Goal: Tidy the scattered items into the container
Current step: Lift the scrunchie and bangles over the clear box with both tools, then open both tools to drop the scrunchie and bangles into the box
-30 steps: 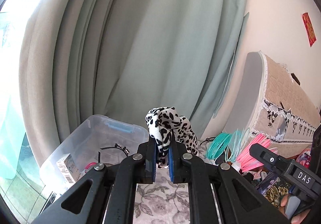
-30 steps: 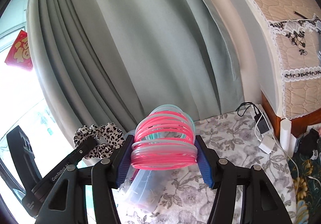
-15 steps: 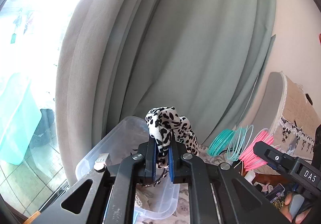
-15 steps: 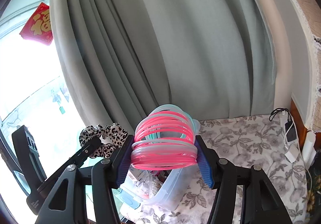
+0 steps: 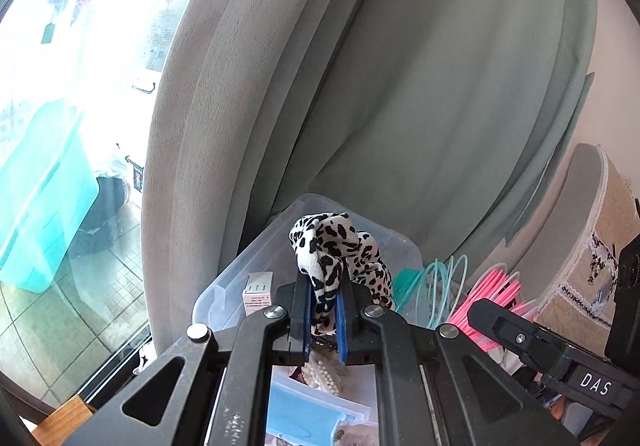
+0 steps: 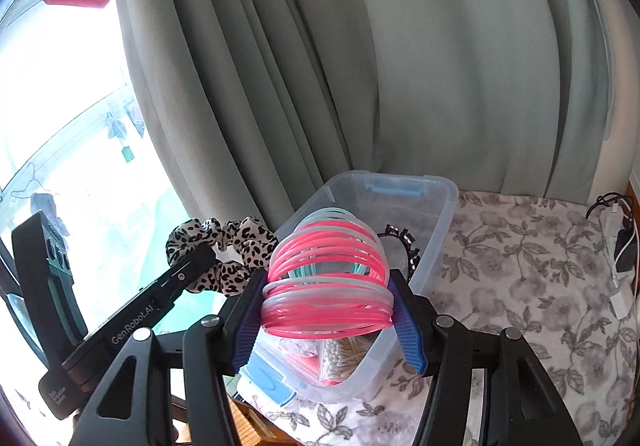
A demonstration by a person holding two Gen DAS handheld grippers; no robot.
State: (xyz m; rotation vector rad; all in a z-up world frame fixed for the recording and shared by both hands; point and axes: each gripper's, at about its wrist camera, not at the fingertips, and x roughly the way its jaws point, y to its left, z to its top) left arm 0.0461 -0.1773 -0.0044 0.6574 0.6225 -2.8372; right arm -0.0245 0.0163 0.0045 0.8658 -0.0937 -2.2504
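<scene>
My left gripper (image 5: 323,310) is shut on a leopard-print scrunchie (image 5: 332,246), held just above the clear plastic container (image 5: 400,242). In the right wrist view the same scrunchie (image 6: 224,246) hangs at the left of the container (image 6: 440,214). My right gripper (image 6: 326,316) is shut on a bundle of pink and teal plastic rings (image 6: 326,278), right over the container's near half. The rings (image 5: 492,294) also show at the right of the left wrist view. Inside the container lie a small box (image 5: 258,292), a bead string, cotton swabs (image 6: 344,356) and a dark hair clip (image 6: 404,242).
The container stands at the left end of a floral tablecloth (image 6: 520,266), close to a grey-green curtain (image 6: 360,66) and a window. A charger and white cables (image 6: 620,246) lie at the table's right edge. A quilted cover (image 5: 600,238) stands at the right.
Both grippers have swung left and come over the container, which now sits directly under them. Each still holds its item.
</scene>
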